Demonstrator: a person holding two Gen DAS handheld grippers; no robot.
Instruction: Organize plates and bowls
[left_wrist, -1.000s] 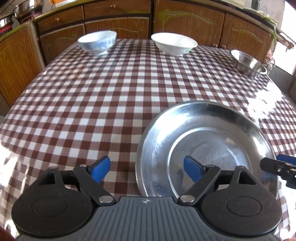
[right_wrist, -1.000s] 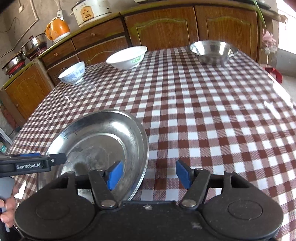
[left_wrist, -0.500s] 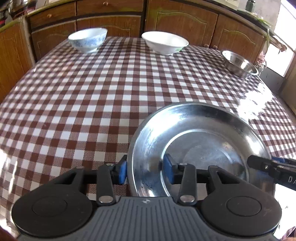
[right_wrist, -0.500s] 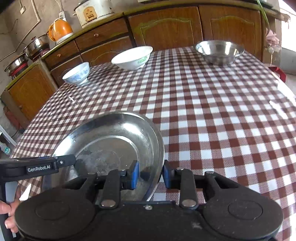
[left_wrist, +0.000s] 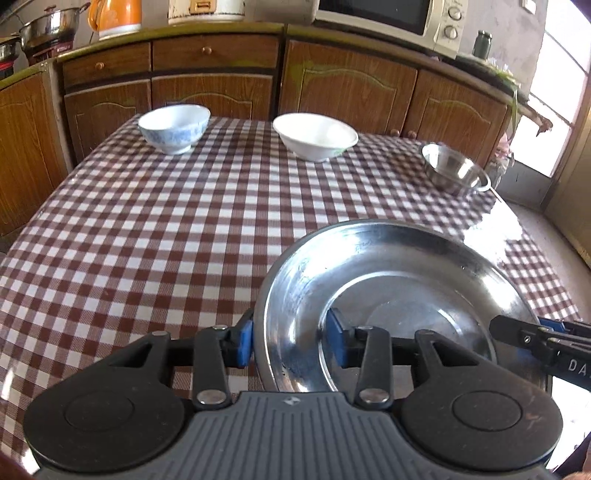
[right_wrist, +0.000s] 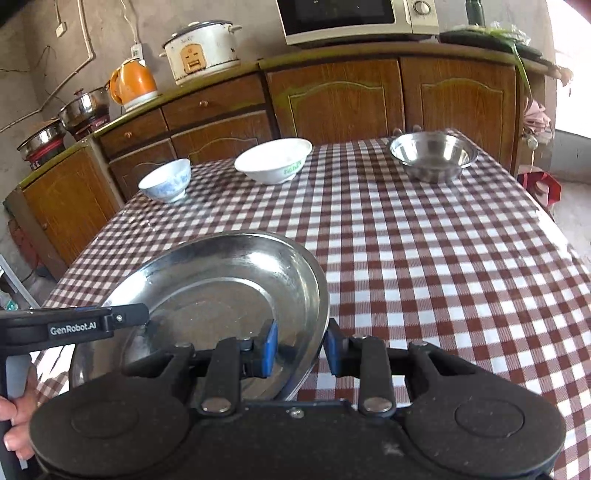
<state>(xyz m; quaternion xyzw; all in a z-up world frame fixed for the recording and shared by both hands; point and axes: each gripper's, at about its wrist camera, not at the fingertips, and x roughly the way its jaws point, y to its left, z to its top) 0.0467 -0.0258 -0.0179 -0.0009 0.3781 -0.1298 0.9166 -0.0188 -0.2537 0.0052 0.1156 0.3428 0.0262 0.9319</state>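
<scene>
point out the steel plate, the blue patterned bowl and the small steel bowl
steel plate (left_wrist: 388, 291): left wrist view, inner base
blue patterned bowl (right_wrist: 168, 182): right wrist view, outer wall
small steel bowl (right_wrist: 432, 155): right wrist view, inside

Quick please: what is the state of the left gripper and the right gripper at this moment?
Left gripper: closed on the left rim of the steel plate.
Right gripper: closed on the right rim of the same plate.

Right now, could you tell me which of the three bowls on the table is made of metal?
The steel bowl, at the right end of the row; the blue-patterned bowl and the white bowl are ceramic-looking.
</scene>
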